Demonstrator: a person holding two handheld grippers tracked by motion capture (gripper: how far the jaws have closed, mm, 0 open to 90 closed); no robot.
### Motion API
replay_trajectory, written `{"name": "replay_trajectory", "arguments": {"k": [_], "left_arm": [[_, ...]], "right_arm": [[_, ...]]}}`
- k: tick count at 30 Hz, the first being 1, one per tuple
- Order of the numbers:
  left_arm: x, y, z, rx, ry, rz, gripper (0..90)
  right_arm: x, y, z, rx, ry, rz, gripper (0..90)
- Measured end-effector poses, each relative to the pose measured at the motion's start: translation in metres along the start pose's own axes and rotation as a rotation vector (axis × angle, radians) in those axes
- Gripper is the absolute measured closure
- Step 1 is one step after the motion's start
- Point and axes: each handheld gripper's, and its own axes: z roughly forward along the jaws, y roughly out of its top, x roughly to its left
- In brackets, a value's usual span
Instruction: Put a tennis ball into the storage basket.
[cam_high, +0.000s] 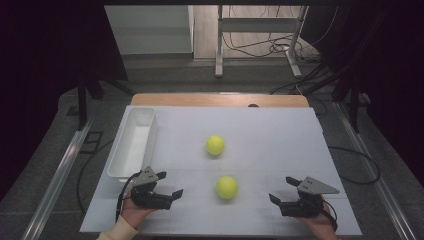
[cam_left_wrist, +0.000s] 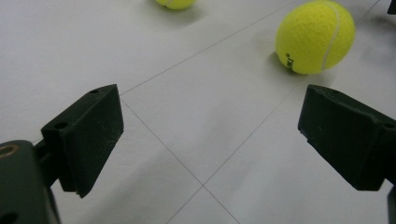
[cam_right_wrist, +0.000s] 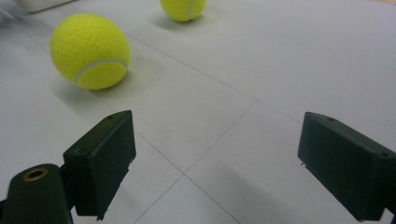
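Nearest the lens, your hands sit low at the near edge of the white tabletop (cam_high: 280, 130), each holding a black two-jaw gripper. Your left gripper (cam_high: 169, 184) has its jaws spread wide with nothing between them, angled toward the middle. Your right gripper (cam_high: 283, 190) mirrors it, jaws apart and empty, pointing inward too. Between the two lies the nearer fuzzy yellow-green tennis ball (cam_high: 227, 187), resting free on the table, well apart from either gripper. That's why both gripper views catch it just ahead of the jaws. The farther yellow-green tennis ball (cam_high: 215, 145) lies behind it, toward the centre. On your left, the long white plastic tray (cam_high: 120, 165) runs along the table edge, the likely home for both balls.
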Motion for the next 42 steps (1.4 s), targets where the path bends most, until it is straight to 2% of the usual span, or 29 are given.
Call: {"name": "replay_trajectory", "arguments": {"k": [23, 42], "left_arm": [[0.000, 0.000, -0.001, 0.002, 0.009, 0.008, 8.2], [-0.009, 0.010, -0.002, 0.010, -0.019, 0.035, 8.3]], "right_arm": [[0.003, 0.001, 0.004, 0.024, 0.014, -0.026, 13.0], [0.004, 0.003, 0.007, 0.025, 0.019, -0.040, 13.6]]}}
